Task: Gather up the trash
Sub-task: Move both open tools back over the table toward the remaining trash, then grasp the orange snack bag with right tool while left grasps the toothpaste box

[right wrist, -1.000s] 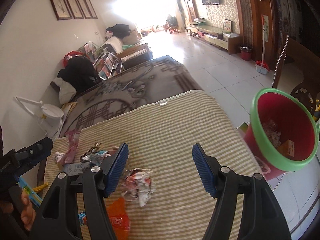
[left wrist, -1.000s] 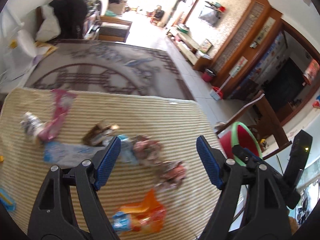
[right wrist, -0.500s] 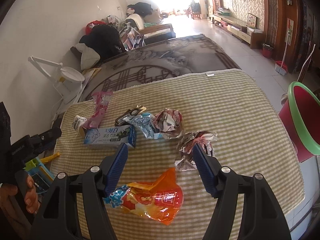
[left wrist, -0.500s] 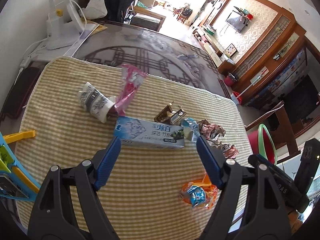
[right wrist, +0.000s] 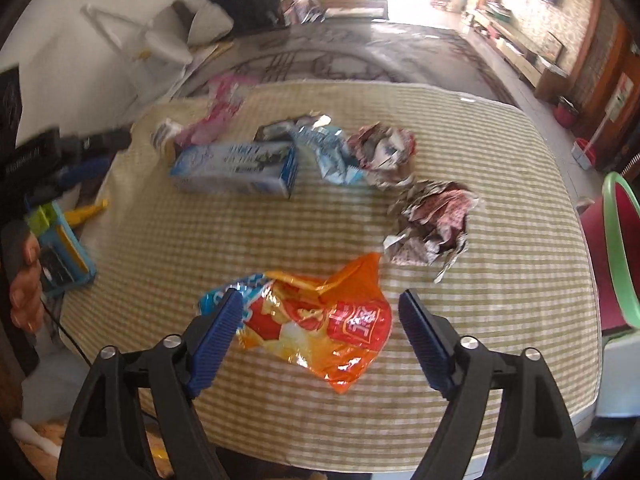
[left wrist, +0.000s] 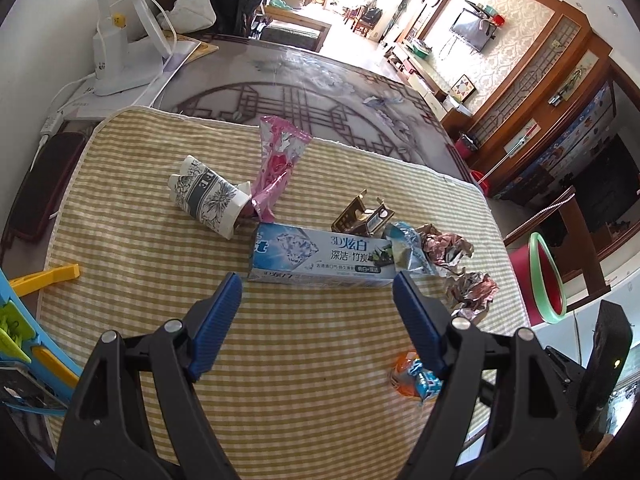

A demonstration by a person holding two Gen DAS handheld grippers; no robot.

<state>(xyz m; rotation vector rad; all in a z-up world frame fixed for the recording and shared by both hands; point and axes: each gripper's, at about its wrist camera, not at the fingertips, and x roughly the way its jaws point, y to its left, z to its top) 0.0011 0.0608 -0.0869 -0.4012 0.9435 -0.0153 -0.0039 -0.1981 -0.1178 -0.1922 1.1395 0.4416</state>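
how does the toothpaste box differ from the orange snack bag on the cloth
The toothpaste box is a rigid, straight-edged blue and white carton; the orange snack bag is soft, crinkled foil, flattened and irregular. The box lies toward the far side among other wrappers; the bag lies alone, nearer. Both rest on the checked cloth, ungripped.

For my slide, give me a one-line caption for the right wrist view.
Right gripper, jaws opening, poised over an orange snack bag on the checked cloth beside the red bin.

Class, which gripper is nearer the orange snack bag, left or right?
Right. The right gripper, jaws opening, frames the orange snack bag. The left gripper hangs by the toothpaste box, the bag off to its right.
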